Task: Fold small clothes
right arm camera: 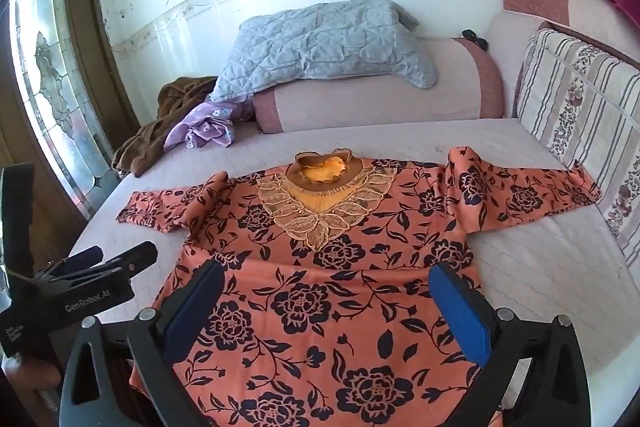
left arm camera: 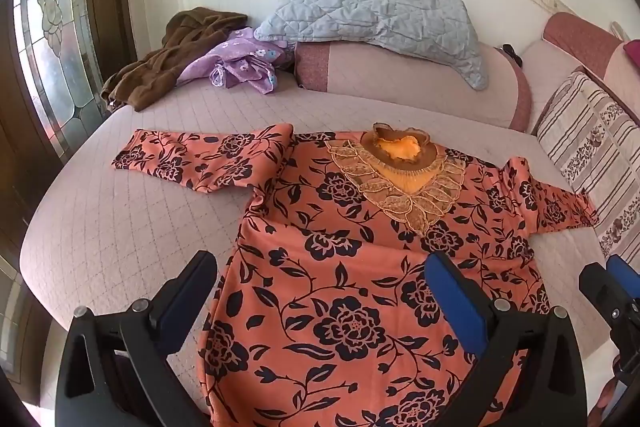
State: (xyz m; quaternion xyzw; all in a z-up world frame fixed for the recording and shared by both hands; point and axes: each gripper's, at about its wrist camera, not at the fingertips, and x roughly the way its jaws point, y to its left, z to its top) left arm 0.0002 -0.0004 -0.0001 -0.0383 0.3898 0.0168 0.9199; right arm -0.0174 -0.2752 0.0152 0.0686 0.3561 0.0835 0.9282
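Orange floral blouse [left arm camera: 360, 287] lies flat, hem cut off beneath both grippers' spread, empty fingers [right arm camera: 460, 311].

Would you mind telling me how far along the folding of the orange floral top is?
Done: the orange floral top lies spread face up on the bed, sleeves out. In hand: nothing; the left gripper and right gripper hover open above it. Left: every fold, sleeves first probably.
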